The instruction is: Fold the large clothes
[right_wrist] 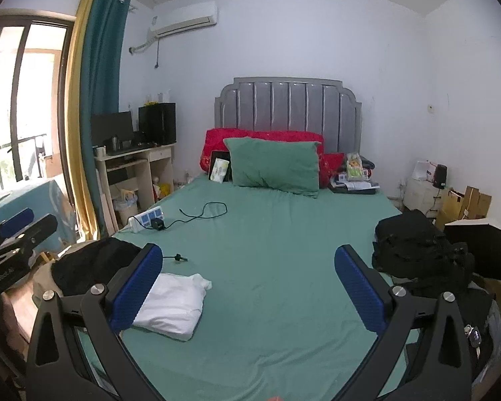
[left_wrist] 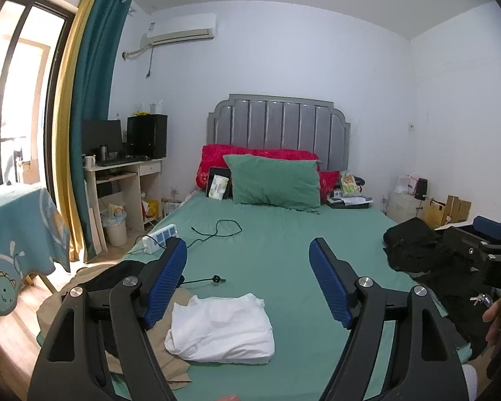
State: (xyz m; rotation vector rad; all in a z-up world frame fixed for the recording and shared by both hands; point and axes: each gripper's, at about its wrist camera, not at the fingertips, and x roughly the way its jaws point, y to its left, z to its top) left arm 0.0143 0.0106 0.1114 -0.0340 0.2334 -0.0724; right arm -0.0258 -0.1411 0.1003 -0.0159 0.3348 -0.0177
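Where green bed [left_wrist: 277,244] lies, white walls [left_wrist: 317,60].

- Daylight enters through the glass door [left_wrist: 15,93] at far left; the panes are blown out to near white in both views.
- The room is evenly and softly lit, with a cool bluish cast on the white walls [left_wrist: 300,60].
- A warm patch of sun lies on the floor [left_wrist: 93,264] at the left near the curtain [left_wrist: 93,100].
- Shadows are faint and soft-edged; the green bed sheet [right_wrist: 277,234] shows no hard shadow.
- Fisheye distortion bends the curtain, door frame and ceiling lines; black vignette fills the corners.
- The middle is fairly sharp; detail softens toward the edges, and far small things look slightly smeared and grainy.
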